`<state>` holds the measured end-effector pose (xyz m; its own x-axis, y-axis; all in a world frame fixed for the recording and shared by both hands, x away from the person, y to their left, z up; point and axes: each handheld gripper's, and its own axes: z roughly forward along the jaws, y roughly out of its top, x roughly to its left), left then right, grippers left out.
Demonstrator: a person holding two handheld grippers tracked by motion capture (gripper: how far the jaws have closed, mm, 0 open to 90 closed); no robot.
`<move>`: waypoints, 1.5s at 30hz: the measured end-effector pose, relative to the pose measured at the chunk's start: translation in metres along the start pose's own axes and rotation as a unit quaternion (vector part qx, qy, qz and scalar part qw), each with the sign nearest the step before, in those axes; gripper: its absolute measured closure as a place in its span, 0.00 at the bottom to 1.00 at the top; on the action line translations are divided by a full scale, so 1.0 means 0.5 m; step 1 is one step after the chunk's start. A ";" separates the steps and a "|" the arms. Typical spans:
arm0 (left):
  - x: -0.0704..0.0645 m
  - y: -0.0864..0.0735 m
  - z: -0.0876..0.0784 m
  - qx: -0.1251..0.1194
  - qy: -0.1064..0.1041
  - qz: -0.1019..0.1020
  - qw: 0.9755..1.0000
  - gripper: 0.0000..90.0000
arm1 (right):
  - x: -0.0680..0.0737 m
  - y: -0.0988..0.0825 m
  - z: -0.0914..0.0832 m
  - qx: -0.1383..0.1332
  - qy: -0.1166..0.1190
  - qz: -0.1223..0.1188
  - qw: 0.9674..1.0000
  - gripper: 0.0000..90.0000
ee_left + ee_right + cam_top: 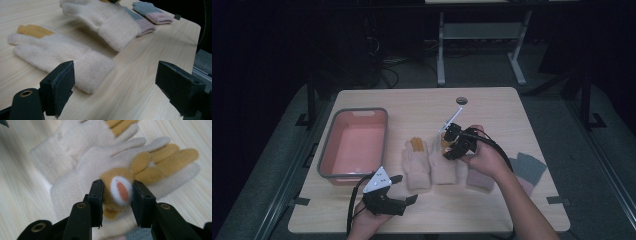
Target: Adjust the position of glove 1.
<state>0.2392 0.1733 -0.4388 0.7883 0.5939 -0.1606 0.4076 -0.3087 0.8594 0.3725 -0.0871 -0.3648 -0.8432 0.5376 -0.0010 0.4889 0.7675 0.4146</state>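
1. Two cream gloves lie side by side on the bench [492, 210] in the high view: the left glove [416, 165] flat with mustard fingers, and the right glove [443, 167] under the right tool [451, 145]. A pink bin [353, 144] with a grey rim sits at the bench's left and holds nothing. A pink-cuffed grey glove [479, 179] lies by the right wrist, and another grey glove [528, 167] lies near the bench's right edge. The left tool [404, 189] hovers near the bench's front edge, just in front of the bin, its jaws apart with nothing between them.

2. In the left gripper view, the left tool's [113, 85] jaws stand wide apart over bare wood. The left glove [57, 53] lies flat just beyond them, cuff toward the camera. The right glove [107, 22] sits behind it with its cuff raised off the wood. The two grey gloves [152, 12] lie farther back.

3. In the right gripper view, the right tool [117, 195] is clamped on a mustard bear-head patch [117, 188] with a white and orange spot, on the back of the right glove [100, 162]. The patch bulges between the pads. The left glove [75, 142] lies behind, touching it.
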 end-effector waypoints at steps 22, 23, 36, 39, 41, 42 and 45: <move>0.006 0.000 -0.008 -0.001 0.001 -0.007 1.000 0.18 | 0.051 0.096 0.016 -0.015 0.029 -0.049 0.998 0.71; 0.006 0.000 -0.009 -0.002 0.001 -0.007 1.000 0.18 | 0.052 0.099 0.019 -0.014 0.030 -0.051 0.998 0.71; 0.008 0.001 -0.013 -0.007 0.004 -0.008 1.000 0.18 | 0.064 0.125 0.057 -0.002 0.039 -0.064 0.997 0.71; 0.009 0.001 -0.013 -0.007 0.005 -0.009 1.000 0.18 | 0.062 0.127 0.065 -0.002 0.045 -0.061 0.997 0.71; 0.010 0.001 -0.014 -0.007 0.005 -0.010 1.000 0.18 | 0.061 0.127 0.076 0.003 0.050 -0.056 0.997 0.70; 0.011 0.002 -0.014 -0.007 0.005 -0.008 1.000 0.18 | 0.060 0.127 0.082 0.006 0.050 -0.056 0.997 0.70; 0.011 0.002 -0.014 -0.007 0.003 -0.010 1.000 0.18 | 0.057 0.125 0.097 0.011 0.052 -0.054 0.997 0.70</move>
<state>0.2407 0.1815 -0.4355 0.7777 0.6039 -0.1747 0.4159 -0.2859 0.8633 0.3900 -0.0068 -0.3830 -0.9094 0.4127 0.0511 0.3978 0.8275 0.3963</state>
